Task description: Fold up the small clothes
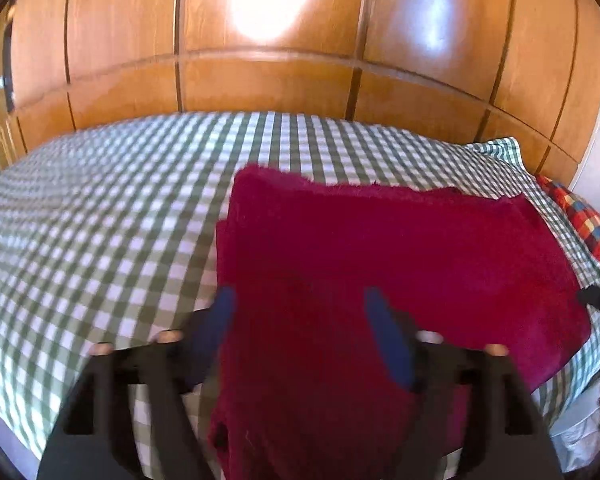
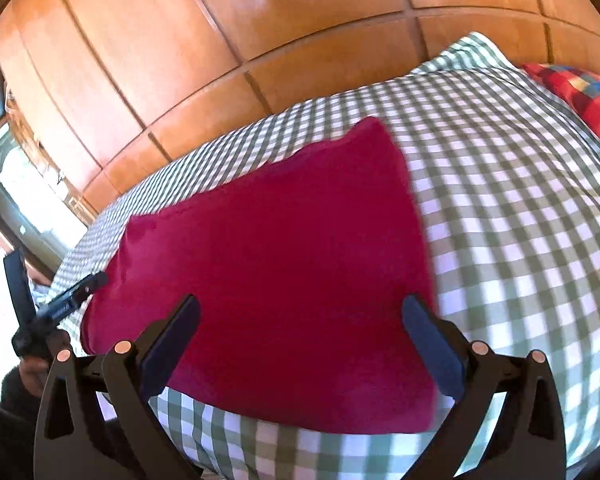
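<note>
A crimson fleecy cloth lies folded on the green-and-white checked bedspread. In the left wrist view its near part droops over the bed's front edge. My left gripper is open, its blue pads standing apart on either side of that near part without pressing it. In the right wrist view the cloth lies flat as a rough rectangle. My right gripper is open just above its near edge, with nothing gripped. The left gripper shows at the cloth's left corner.
Glossy wooden wardrobe panels stand behind the bed. A multicoloured checked pillow lies at the bed's right end. A bright window is at the far left. A person's hand holds the left gripper.
</note>
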Available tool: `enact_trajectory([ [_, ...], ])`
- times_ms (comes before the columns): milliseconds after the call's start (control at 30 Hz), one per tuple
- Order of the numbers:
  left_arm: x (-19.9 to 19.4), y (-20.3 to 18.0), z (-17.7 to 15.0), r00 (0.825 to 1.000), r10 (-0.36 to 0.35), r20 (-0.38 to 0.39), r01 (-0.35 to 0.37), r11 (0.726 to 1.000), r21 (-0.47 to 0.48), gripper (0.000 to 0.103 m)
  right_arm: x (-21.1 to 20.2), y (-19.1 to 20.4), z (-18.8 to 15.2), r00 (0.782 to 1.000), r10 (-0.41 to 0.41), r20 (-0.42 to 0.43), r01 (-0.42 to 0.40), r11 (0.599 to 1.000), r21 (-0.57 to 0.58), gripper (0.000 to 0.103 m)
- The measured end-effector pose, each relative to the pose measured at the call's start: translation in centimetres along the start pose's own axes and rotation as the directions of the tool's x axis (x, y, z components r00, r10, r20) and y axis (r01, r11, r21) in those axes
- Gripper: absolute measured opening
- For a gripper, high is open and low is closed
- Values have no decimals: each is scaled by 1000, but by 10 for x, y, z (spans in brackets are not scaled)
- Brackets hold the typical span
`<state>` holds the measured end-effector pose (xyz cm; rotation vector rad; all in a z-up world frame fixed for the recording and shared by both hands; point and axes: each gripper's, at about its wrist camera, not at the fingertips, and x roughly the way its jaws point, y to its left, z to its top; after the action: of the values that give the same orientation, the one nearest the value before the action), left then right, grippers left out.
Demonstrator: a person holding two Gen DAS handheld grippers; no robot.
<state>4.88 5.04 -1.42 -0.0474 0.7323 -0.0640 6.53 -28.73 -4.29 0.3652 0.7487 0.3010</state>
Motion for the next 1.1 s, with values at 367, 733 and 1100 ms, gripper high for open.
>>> enact_trajectory([
  [367,9,-17,-2,1000,-11,-24,13,998,54,73,19,-88,29,989,129,-67,-104,949,296,101],
  [733,24,-17,-6,998,1,-69,2,999,46,73,40,-114,54,954,288,-84,-239,898,370,101],
  [1100,23,-14,-2,996,-26,-81,28,999,21,75,80,-80,66,947,262,-186,-211,944,253,64],
])
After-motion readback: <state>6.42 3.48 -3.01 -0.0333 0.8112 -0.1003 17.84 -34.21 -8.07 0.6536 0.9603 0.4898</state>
